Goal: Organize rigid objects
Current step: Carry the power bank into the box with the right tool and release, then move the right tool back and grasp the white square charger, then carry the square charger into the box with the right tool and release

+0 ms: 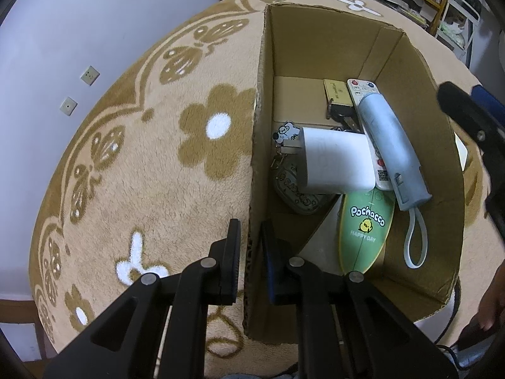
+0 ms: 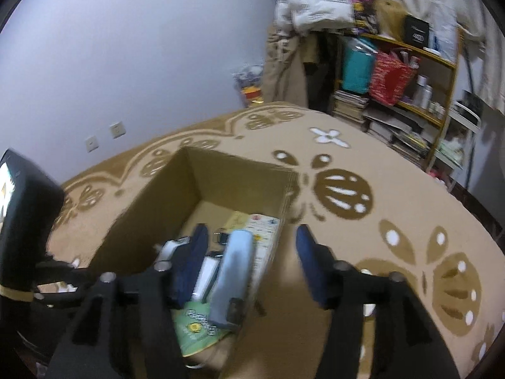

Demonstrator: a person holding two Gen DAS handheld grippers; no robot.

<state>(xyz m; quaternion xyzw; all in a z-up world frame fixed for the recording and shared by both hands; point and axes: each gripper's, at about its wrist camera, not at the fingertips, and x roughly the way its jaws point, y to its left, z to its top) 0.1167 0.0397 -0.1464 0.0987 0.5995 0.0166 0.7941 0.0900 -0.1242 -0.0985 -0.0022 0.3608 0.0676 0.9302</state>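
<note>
A cardboard box (image 1: 426, 145) stands on a beige flowered rug. Inside lie a white adapter block (image 1: 334, 161), a pale blue tube with a strap (image 1: 391, 148), a white remote (image 1: 359, 87), a green Pochacco fan (image 1: 366, 230), a gold padlock (image 1: 339, 93) and a grey key pouch (image 1: 293, 194). My left gripper (image 1: 251, 252) is shut on the box's left wall (image 1: 257, 158). My right gripper (image 2: 251, 262) is open and empty above the box's right wall (image 2: 271, 265), over the blue tube (image 2: 233, 271) and fan (image 2: 195, 325).
The rug (image 1: 142, 158) covers the floor around the box. A wall with sockets (image 1: 90, 75) runs along the left. Shelves (image 2: 407, 94) packed with books and bags stand at the back right. A person's hand (image 1: 492, 303) shows at the right edge.
</note>
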